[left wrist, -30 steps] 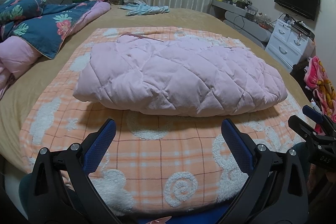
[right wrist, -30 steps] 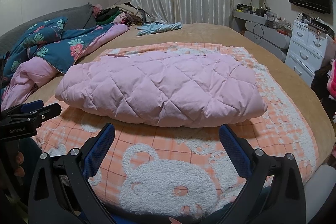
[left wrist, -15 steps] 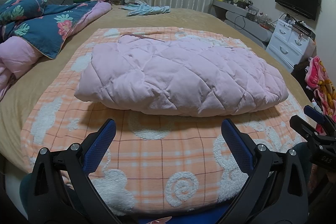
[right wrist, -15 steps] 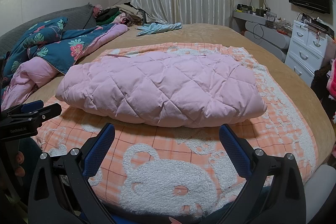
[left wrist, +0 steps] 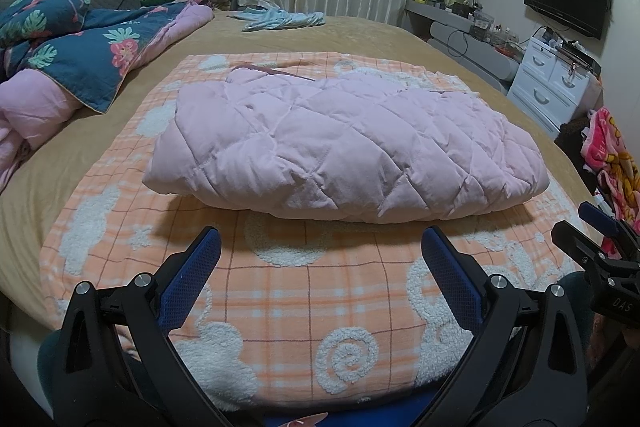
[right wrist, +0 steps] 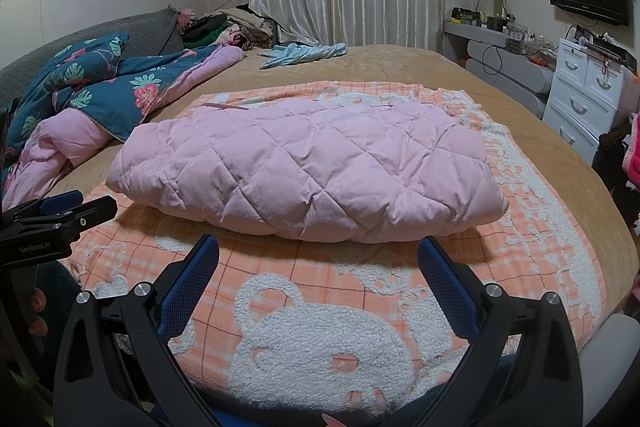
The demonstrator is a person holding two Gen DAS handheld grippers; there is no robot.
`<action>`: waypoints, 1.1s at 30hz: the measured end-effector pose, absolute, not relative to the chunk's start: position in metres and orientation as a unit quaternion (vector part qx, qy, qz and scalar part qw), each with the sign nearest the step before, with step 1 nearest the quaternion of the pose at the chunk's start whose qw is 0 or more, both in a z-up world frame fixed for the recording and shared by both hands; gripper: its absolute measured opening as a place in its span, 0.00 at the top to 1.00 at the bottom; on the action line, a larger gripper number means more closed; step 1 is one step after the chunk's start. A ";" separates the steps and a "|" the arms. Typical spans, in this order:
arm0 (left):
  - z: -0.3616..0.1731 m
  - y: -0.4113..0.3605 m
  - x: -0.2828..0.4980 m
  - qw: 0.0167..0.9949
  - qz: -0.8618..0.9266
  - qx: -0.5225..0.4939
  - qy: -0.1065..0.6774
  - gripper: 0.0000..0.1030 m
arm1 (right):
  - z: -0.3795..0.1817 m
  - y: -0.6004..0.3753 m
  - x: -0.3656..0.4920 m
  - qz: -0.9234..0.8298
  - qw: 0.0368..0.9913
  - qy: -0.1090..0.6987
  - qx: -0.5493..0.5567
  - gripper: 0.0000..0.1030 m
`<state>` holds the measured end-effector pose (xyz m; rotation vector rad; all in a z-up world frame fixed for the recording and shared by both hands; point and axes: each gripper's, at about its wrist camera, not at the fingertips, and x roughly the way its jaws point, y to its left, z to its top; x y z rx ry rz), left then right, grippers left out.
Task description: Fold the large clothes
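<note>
A pink quilted padded jacket (left wrist: 344,151) lies folded into a thick oblong bundle on an orange checked blanket (left wrist: 304,291) with white fleece figures, in the middle of the bed; it also shows in the right wrist view (right wrist: 312,167). My left gripper (left wrist: 320,247) is open and empty, held back from the jacket's near edge. My right gripper (right wrist: 318,255) is open and empty too, also short of the near edge. Each gripper shows at the side of the other's view.
A blue floral duvet with pink lining (left wrist: 80,59) is heaped at the left. A light blue garment (left wrist: 280,19) lies at the far end of the tan bed cover. White drawers (left wrist: 556,87), a shelf and a television stand at the right. Clothes are piled by the curtain.
</note>
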<state>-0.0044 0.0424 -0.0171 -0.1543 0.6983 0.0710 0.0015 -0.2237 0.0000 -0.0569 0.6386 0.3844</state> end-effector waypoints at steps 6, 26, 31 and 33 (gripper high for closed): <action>-0.017 0.043 -0.005 0.936 0.034 -0.076 0.341 0.09 | 0.000 -0.224 0.001 0.188 0.931 0.312 -0.027 0.04; -0.014 0.050 -0.008 0.933 0.035 -0.087 0.347 0.09 | 0.002 -0.225 -0.002 0.183 0.932 0.312 -0.029 0.04; -0.020 0.052 -0.008 0.928 0.061 -0.083 0.357 0.09 | 0.005 -0.236 -0.006 0.165 0.936 0.309 -0.026 0.04; -0.023 0.057 -0.007 0.925 0.066 -0.088 0.363 0.09 | 0.007 -0.248 -0.005 0.148 0.940 0.306 -0.016 0.04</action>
